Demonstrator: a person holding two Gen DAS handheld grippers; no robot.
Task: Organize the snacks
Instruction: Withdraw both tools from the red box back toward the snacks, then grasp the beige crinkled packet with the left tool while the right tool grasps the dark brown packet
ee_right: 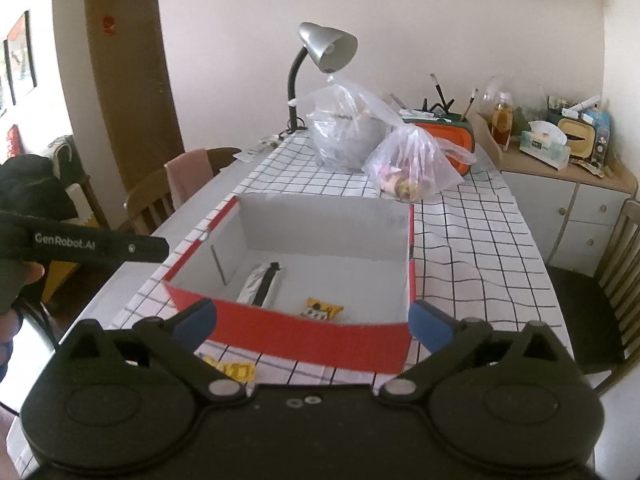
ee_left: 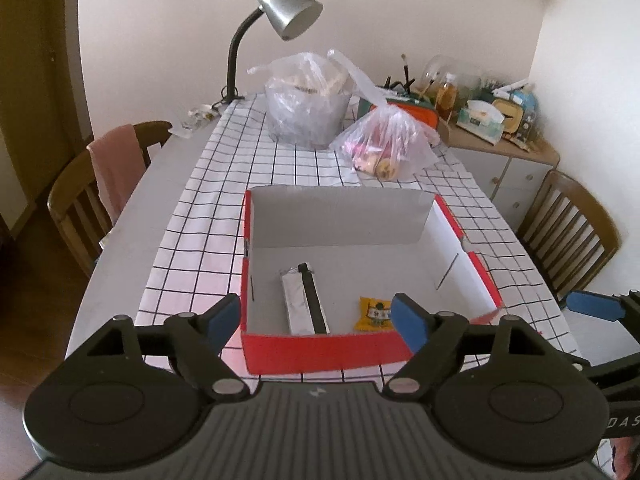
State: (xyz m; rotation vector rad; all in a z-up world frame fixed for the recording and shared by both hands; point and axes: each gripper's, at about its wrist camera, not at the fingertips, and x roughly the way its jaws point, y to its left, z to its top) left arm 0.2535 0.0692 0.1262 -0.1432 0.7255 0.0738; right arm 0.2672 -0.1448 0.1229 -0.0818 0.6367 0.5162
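A red box (ee_left: pixel 320 350) with a white inside stands on the checked cloth; it also shows in the right wrist view (ee_right: pixel 308 338). Inside lie a silver and black snack bar (ee_left: pixel 304 300) (ee_right: pixel 260 284) and a small yellow packet (ee_left: pixel 374 314) (ee_right: pixel 322 310). My left gripper (ee_left: pixel 316 318) is open and empty, hovering over the box's near wall. My right gripper (ee_right: pixel 312 322) is open and empty at the box's near wall. Another yellow packet (ee_right: pixel 234 370) lies on the cloth under the right gripper. A clear bag of snacks (ee_left: pixel 384 148) (ee_right: pixel 412 168) sits beyond the box.
A larger plastic bag over a grey pot (ee_left: pixel 308 104) and a desk lamp (ee_left: pixel 280 16) stand at the far end. Wooden chairs (ee_left: pixel 100 184) (ee_left: pixel 572 232) flank the table. A cluttered cabinet (ee_right: pixel 560 160) is at the right. The left gripper's arm (ee_right: pixel 92 244) shows at the left.
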